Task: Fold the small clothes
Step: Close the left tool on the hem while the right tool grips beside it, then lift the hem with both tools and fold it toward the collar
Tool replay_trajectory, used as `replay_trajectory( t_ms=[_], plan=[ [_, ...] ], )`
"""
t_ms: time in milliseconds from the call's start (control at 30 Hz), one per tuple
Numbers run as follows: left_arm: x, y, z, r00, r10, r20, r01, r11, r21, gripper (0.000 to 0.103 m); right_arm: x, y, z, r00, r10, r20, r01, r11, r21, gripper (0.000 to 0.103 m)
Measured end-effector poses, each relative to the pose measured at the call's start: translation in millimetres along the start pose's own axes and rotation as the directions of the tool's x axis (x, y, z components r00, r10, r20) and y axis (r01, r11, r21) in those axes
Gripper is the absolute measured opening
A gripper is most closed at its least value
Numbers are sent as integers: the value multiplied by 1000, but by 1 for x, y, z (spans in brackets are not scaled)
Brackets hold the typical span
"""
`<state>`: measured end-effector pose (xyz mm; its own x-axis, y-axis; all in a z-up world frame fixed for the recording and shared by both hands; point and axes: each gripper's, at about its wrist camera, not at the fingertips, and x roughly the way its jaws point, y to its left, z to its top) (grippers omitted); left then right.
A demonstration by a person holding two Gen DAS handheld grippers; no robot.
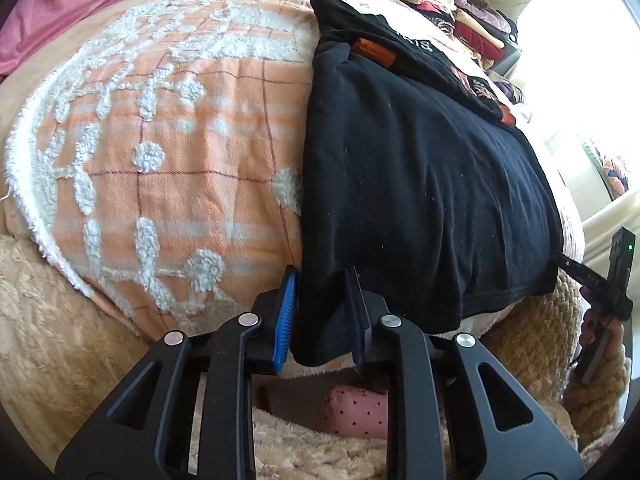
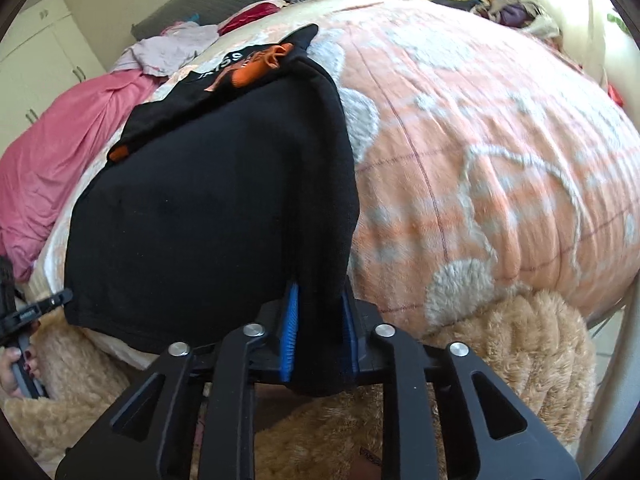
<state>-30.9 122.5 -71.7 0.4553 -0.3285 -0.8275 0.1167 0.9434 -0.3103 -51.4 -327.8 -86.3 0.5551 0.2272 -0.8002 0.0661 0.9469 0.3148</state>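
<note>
Both jaws pinch the black shirt (hem corners).

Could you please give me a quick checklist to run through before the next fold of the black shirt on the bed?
1. Left gripper has the near left corner of the black shirt between its pads: ok.
2. Right gripper has the near right corner, cloth between the blue pads: ok.
3. Pads fully clamped on the cloth, not just around it: cannot tell.
4. Shirt body lies flat on the orange blanket: ok, only light wrinkles.
5. Orange sleeve cuffs tucked inside the outline: not ok, both peek out at the far end.
6. Blanket beyond the shirt free of other clothes: ok; the clothes pile sits farther back.
</note>
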Motion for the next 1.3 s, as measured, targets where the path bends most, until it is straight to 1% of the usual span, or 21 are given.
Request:
replay_trajectory(
  t_ms=[100, 133, 167, 200, 233, 333, 467, 500, 567, 733, 933, 1133, 1300],
  plan=[
    [2, -3, 1, 1000, 15, 3, -15, 1000, 6, 15, 3, 4, 1, 1000, -16, -7, 15, 1000, -17, 24],
    [2, -4, 1, 1000, 23, 8, -23, 1000, 13, 11, 3, 7, 1, 1000, -21, -5, 21, 999, -30, 24],
    [1, -6, 2, 999, 29, 14, -29, 999, 21, 7, 2, 9, 1, 1000, -20, -4, 20, 999, -39, 21],
    [-2, -7, 3, 999, 36, 21, -36, 999, 29, 5, 2, 10, 2, 1000, -13, -3, 13, 999, -42, 14],
    [-4, -6, 3, 999, 32, 25, -33, 999, 30, 4, 0, 10, 3, 1000, 5, -2, -5, 999, -40, 13],
    [-14, -2, 8, 999, -24, 38, 23, 1000, 10, 3, -9, 12, 8, 998, 52, 25, -52, 998, -24, 12],
    [-33, -7, 21, 994, -56, 96, 54, 998, 21, 3, -27, 16, 21, 991, 88, 101, -86, 996, -29, 12],
    [-38, -8, 27, 991, -74, 112, 72, 997, 23, 3, -30, 17, 24, 989, 97, 115, -94, 995, -30, 12],
    [-45, -10, 37, 986, -87, 142, 83, 996, 30, 3, -40, 18, 33, 981, 113, 156, -109, 993, -34, 12],
    [-54, -20, 66, 971, -82, 224, 72, 996, 52, 3, -57, 25, 60, 962, 131, 239, -122, 991, -54, 12],
    [-58, -21, 94, 952, -77, 296, 70, 997, 35, 3, -68, 32, 95, 938, 133, 320, -114, 990, -79, 12],
    [-63, -18, 119, 935, -40, 351, 35, 999, 22, 3, -67, 37, 127, 922, 130, 364, -104, 990, -91, 12],
    [-59, -17, 142, 924, -8, 383, 5, 1000, 10, 3, -57, 40, 154, 919, 126, 374, -103, 991, -81, 12]
  ],
)
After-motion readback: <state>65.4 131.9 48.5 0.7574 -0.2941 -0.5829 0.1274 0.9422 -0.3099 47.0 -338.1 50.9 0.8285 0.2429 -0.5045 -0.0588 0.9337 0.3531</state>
